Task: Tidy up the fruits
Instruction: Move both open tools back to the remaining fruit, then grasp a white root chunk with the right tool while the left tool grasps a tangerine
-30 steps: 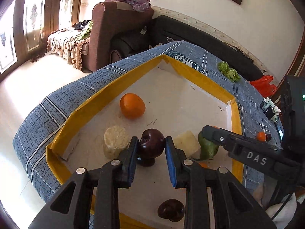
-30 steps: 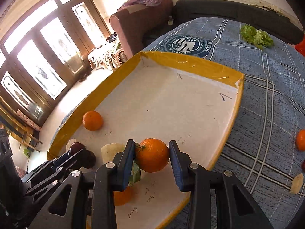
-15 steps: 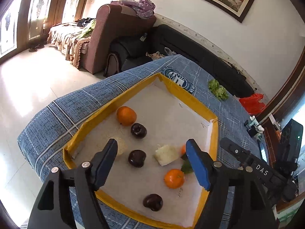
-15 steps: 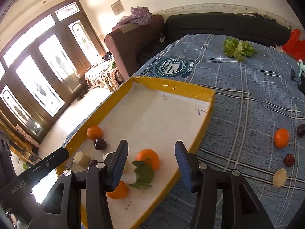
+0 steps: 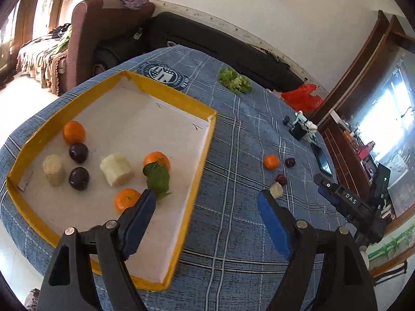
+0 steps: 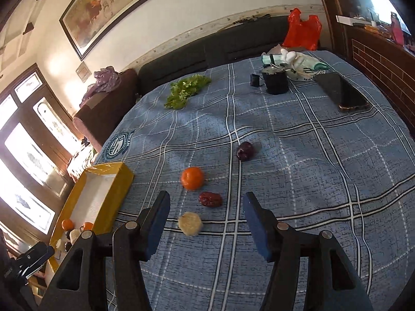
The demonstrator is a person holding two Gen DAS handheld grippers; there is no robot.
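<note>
Four loose fruits lie on the blue checked surface [image 6: 298, 155] ahead of the released right claw [image 6: 206, 223]: an orange [image 6: 192, 178], likely firm and best gripped across its middle. Left claw [image 5: 207, 217] gapes empty beside the tray [image 5: 199, 165].

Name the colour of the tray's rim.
Yellow; the tray rim shows best in the left wrist view, around a white floor.

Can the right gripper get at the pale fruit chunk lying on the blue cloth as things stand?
Probably yes. The right gripper has its jaws wide open and empty, and the pale chunk lies on the cloth just ahead between them. The nearest neighbour, the red date, sits apart from it, so nothing blocks the approach.
</note>
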